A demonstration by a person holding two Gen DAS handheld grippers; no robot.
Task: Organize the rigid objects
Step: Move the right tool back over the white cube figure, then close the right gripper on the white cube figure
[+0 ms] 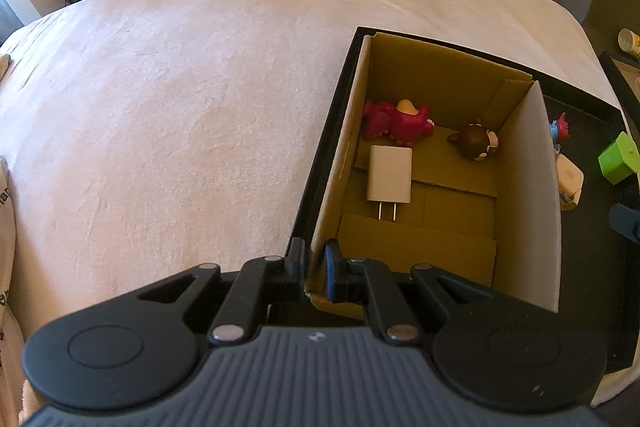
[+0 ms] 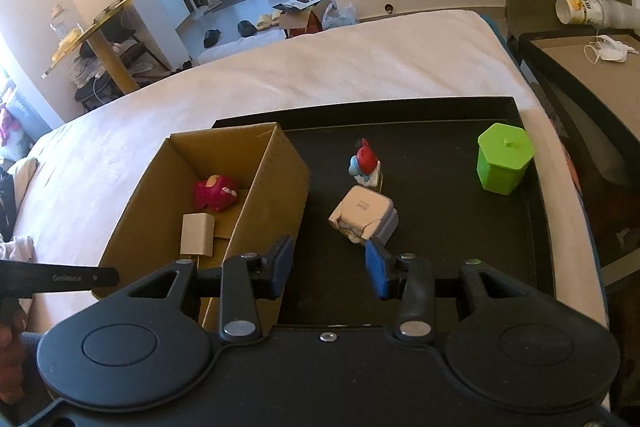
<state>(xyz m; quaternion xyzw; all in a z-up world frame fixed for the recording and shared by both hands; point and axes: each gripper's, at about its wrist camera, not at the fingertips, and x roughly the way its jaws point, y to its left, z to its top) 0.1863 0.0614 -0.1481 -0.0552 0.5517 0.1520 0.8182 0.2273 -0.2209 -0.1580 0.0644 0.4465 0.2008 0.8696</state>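
A black tray [image 2: 532, 219] lies on a bed [image 1: 180, 107] covered in a pale pink blanket. An open cardboard box [image 1: 440, 75] stands in the tray's left part. The left gripper [image 1: 316, 269] is clamped on the near left wall of that box, one finger outside and one inside the cardboard. On the box floor lie a white charger [image 1: 390, 174] with its prongs pointing toward the camera, a pink toy figure [image 1: 400, 123] just beyond it, and a brown toy figure [image 1: 478, 143] near the far right corner.

The right gripper [image 2: 329, 269] hovers over the open tray with its fingers apart and nothing between them. Just ahead of its right finger sits a beige block-shaped toy [image 2: 364, 214], and directly behind that stands a small figure in blue and white with a red cap [image 2: 366, 163]. A green hexagonal container [image 2: 505, 158] stands well apart toward the tray's far right corner. The box's right wall [image 2: 276, 195] rises just to the left of the left finger, between it and the box's contents.

Beside the bed, a side table [image 2: 592, 67] carries a crumpled face mask [image 2: 608, 49] and a tipped paper cup [image 2: 576, 10].
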